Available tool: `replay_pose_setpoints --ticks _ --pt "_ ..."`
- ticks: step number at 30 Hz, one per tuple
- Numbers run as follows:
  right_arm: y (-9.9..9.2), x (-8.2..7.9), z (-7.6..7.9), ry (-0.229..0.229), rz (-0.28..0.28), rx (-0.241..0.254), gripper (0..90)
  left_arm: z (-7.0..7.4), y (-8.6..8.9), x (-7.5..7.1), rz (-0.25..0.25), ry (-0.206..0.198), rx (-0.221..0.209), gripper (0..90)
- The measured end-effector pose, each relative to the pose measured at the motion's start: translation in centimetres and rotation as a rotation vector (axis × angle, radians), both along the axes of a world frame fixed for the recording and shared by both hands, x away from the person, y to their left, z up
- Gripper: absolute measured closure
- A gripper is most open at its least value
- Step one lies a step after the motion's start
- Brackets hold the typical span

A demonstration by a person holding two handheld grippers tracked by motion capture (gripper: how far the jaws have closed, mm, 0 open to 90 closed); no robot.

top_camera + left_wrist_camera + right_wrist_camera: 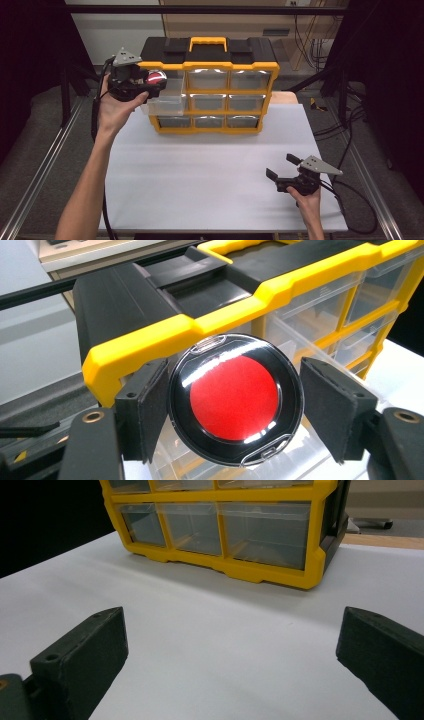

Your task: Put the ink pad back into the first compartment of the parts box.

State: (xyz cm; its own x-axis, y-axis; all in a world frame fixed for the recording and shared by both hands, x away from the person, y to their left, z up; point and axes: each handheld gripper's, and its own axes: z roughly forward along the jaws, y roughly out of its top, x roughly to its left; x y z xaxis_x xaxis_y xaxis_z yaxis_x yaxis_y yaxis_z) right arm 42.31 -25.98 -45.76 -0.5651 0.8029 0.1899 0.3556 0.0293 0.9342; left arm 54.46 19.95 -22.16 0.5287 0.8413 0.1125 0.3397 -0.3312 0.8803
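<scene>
The round disc (pixel 235 399) is showing a red middle and a shiny black ring. It is sitting upright between two black pads, just above the clear drawer (pixel 165 102) that is sticking out of the yellow box (pixel 210 92).

Left gripper (pixel 150 82) raised, clamped; right gripper (pixel 281 169) low, fingers apart.

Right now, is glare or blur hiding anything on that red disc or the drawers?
Left gripper view: white glare streaks cross the red disc, its rim sharp, the organizer behind slightly soft. High view: bright reflections wash out the top-row drawer fronts, and the disc shows a small highlight. Right gripper view: the table is evenly lit, the gripper out of focus.
</scene>
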Motion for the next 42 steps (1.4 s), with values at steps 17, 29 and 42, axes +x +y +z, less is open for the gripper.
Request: replay_pose_setpoints --ticks 17,29,42 --pt "0.0 0.0 0.0 -0.001 0.000 0.004 1.0 -1.1 0.2 0.2 0.003 0.027 0.012 29.7" --pt "0.0 0.0 0.0 0.001 -0.001 0.005 1.0 -1.3 0.5 0.0 0.007 0.037 0.002 29.6" --pt "0.0 0.0 0.0 0.001 0.000 0.003 1.0 -1.3 0.4 0.1 0.007 0.052 0.004 29.1"
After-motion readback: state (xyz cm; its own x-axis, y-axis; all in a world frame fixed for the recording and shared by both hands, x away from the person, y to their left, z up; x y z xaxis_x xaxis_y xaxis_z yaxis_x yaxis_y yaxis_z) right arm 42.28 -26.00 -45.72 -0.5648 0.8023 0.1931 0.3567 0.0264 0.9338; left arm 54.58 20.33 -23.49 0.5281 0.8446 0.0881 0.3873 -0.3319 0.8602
